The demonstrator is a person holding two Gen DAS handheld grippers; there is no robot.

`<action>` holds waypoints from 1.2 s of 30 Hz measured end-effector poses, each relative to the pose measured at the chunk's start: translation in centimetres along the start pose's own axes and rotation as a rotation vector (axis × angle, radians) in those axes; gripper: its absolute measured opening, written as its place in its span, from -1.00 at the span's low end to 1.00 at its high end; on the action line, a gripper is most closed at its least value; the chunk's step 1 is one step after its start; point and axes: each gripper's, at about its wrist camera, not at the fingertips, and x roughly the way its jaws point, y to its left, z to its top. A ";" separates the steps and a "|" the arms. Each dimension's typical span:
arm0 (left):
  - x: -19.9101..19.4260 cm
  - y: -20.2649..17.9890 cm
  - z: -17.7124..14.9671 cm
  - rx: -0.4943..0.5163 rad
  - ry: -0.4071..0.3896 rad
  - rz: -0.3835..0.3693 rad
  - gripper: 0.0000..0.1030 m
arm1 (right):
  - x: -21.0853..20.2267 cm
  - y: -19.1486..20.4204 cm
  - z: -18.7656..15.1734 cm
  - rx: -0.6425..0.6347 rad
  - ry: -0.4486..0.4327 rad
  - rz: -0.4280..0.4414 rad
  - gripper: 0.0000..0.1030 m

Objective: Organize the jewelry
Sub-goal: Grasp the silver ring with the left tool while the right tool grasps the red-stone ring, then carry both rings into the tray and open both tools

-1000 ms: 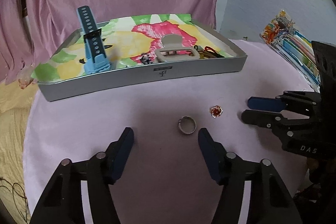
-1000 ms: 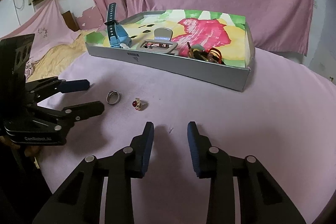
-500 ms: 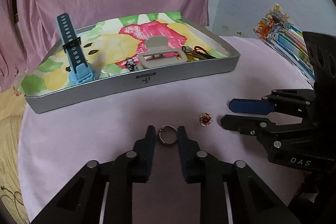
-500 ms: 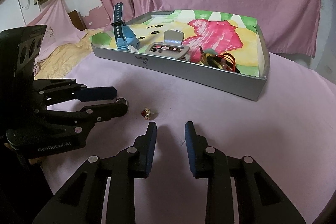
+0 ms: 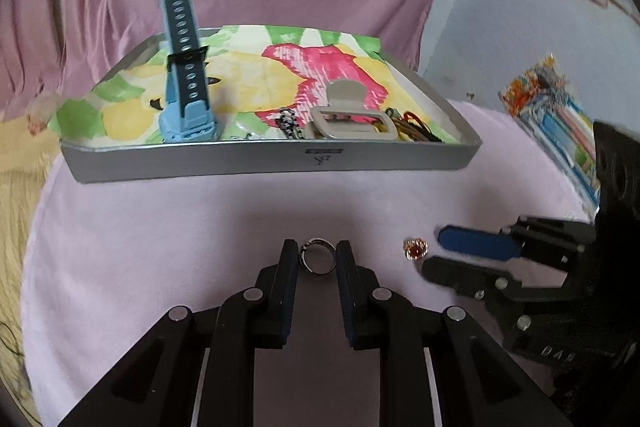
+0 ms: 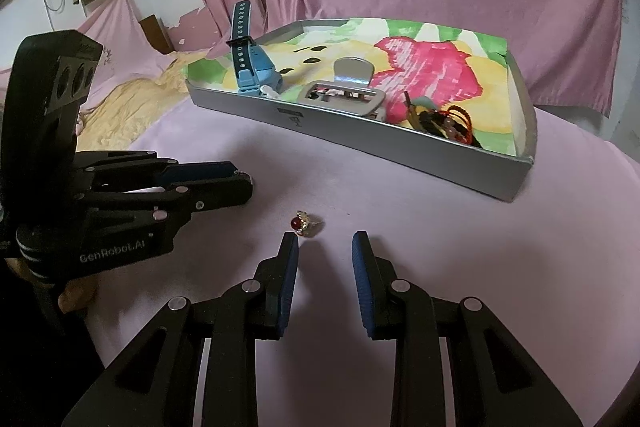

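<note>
Pink cloth; left hand-held gripper (image 5: 318,257) now pinches silver ring (image 5: 317,261) — right hand-held gripper (image 6: 325,242) narrowly parted.

Bare pink cloth (image 5: 160,227) seen across middle of left wrist frame, between left gripper (image 5: 318,261) and grey tray (image 5: 280,163). Tray wall blocks upper centre. Right gripper (image 5: 434,253) crowds lower right, just beside red-stone ring (image 5: 416,250). Silver ring (image 5: 318,261) wedged between left fingers. Cloth at left edge unobstructed.
</note>
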 end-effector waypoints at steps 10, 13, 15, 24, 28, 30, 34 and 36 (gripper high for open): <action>0.1 0.7 0.1 -0.057 -0.009 -0.032 -0.65 | 0.8 1.5 0.9 -0.048 0.032 -0.011 -0.71; 0.2 0.7 0.1 -0.056 -0.009 -0.031 -0.65 | 1.0 1.5 1.2 -0.045 0.033 -0.014 -0.71; 0.1 0.7 0.1 -0.056 -0.009 -0.031 -0.65 | 1.1 1.6 1.3 -0.049 0.034 -0.017 -0.74; 0.2 0.4 0.2 -0.041 -0.004 -0.017 -0.65 | 0.7 1.3 1.2 -0.031 0.017 0.006 -0.81; 0.0 0.5 0.3 -0.044 -0.014 -0.027 -0.65 | 0.6 1.0 1.2 -0.014 0.003 0.010 -0.81; -0.3 0.5 0.4 -0.044 -0.031 -0.038 -0.65 | 0.4 0.9 1.2 -0.007 -0.006 0.012 -0.81; -0.9 0.6 0.7 -0.053 -0.066 -0.052 -0.65 | 0.1 0.5 1.2 0.005 -0.025 0.019 -0.81; -1.2 0.6 1.0 -0.055 -0.089 -0.053 -0.65 | -0.1 0.3 1.2 0.018 -0.037 0.020 -0.81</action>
